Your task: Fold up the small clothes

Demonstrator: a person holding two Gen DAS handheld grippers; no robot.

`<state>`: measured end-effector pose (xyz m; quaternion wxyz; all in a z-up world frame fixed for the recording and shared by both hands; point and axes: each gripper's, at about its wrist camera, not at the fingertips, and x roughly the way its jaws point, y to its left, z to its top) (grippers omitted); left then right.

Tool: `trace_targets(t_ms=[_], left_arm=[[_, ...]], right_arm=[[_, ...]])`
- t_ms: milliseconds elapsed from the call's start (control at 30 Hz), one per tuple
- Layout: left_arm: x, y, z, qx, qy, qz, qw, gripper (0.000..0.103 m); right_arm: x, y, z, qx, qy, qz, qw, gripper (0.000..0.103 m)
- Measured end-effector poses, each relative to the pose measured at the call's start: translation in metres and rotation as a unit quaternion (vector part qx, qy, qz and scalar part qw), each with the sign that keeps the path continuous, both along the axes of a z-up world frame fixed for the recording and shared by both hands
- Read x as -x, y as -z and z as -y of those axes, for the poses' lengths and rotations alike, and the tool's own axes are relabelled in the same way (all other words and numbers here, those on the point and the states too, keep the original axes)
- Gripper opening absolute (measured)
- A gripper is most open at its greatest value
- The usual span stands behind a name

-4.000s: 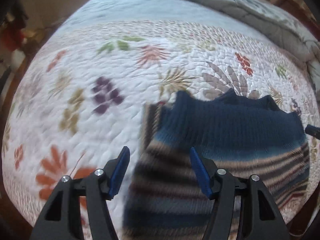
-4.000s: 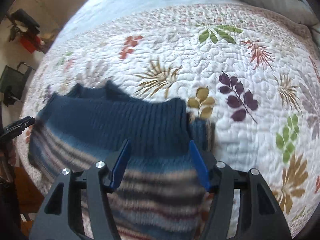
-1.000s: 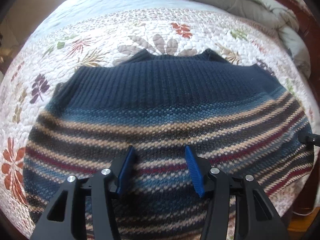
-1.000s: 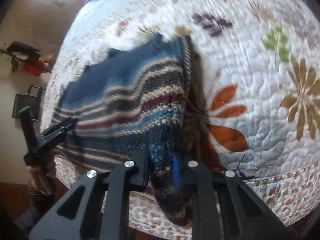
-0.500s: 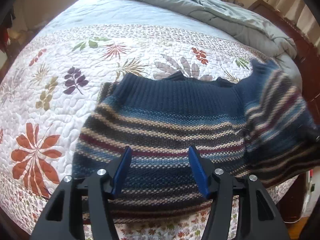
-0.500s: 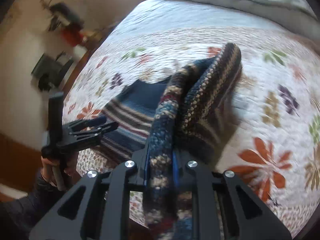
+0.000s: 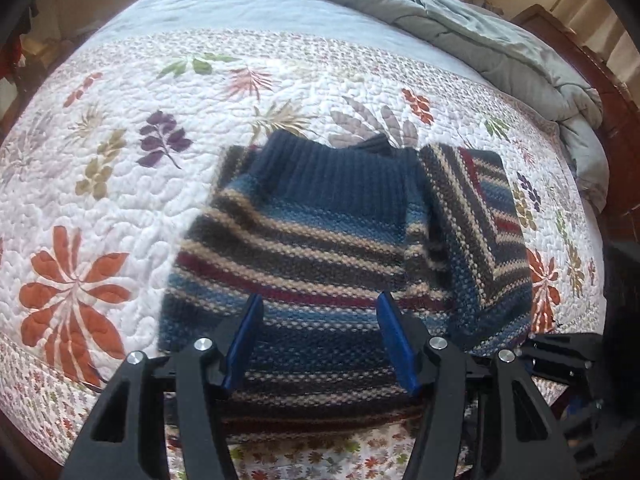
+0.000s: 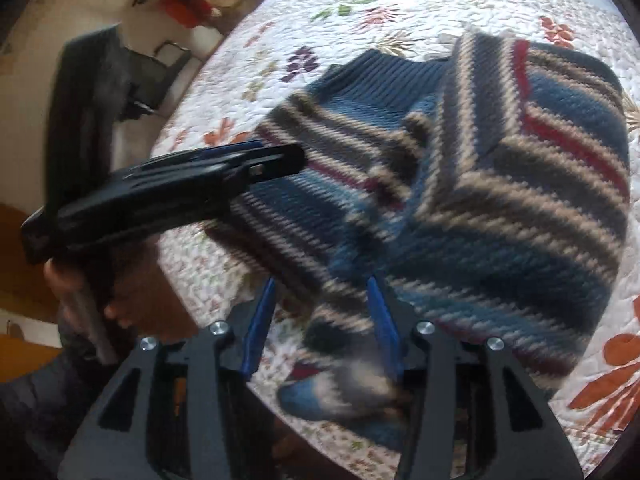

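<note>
From the left wrist view, the striped knit sweater [image 7: 304,240] lies flat on the floral quilt [image 7: 120,152] near the bed's front edge, its navy ribbed collar pointing away. Its right portion [image 7: 476,236] is folded inward, so the stripes there run at an angle across the body. The left claw [image 7: 320,340] hovers over the lower hem with its blue pads spread and nothing pinched between them. A grey comforter [image 7: 460,28] is bunched at the far side of the bed.

Through the right wrist view, the right claw [image 8: 322,324] sits over the sweater's [image 8: 500,184] near edge; its jaws have just been opening and stand apart, with blurred knit showing between the pads but not pinched. The left claw [image 8: 276,162], seen from its side, reaches over the sweater, held by a hand [image 8: 76,292].
</note>
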<state>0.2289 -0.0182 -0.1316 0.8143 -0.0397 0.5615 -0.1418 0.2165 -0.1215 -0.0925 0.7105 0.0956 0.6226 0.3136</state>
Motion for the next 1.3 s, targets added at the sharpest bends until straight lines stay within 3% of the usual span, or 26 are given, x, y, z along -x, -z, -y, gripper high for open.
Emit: trace_targets(t_ms=[167,300,367,500,667,900,1033,1133,1300], left_arm=[[0.001,-0.001,0.023,0.017,0.026,-0.011,0.9994,0.059],[-0.004,0.003,0.049,0.041,0.047,-0.034,0.9974,0.067],[-0.008,0.009,0.059,0.032,0.042,-0.042,0.9977,0.067],[-0.016,0.018,0.069,0.038,0.026,-0.063,0.9970,0.067],[-0.015,0.012,0.075,0.032,0.024,-0.059,0.9975,0.067],[-0.020,0.022,0.042,0.066,-0.033,-0.083,0.9938,0.066],[-0.019,0.025,0.049,0.098,-0.019,-0.094,0.9907,0.065],[-0.020,0.020,0.064,0.085,-0.002,-0.079,0.9933,0.065],[-0.021,0.019,0.065,0.103,0.000,-0.080,0.9914,0.065]], right_arm=[[0.018,-0.037,0.032,-0.032,0.019,0.037,0.999,0.051],[0.029,-0.059,0.074,-0.021,0.054,0.060,0.997,0.055],[0.034,-0.060,0.091,-0.017,0.070,0.061,0.996,0.055],[0.040,-0.052,0.105,-0.004,0.082,0.058,0.995,0.055],[0.043,-0.034,0.104,0.011,0.082,0.056,0.995,0.055],[0.040,-0.019,0.095,-0.026,0.079,0.044,0.996,0.055],[0.036,-0.005,0.078,-0.031,0.065,0.020,0.997,0.054],[0.031,0.007,0.068,-0.031,0.064,0.003,0.997,0.053],[0.027,0.020,0.053,0.000,0.057,0.004,0.998,0.052]])
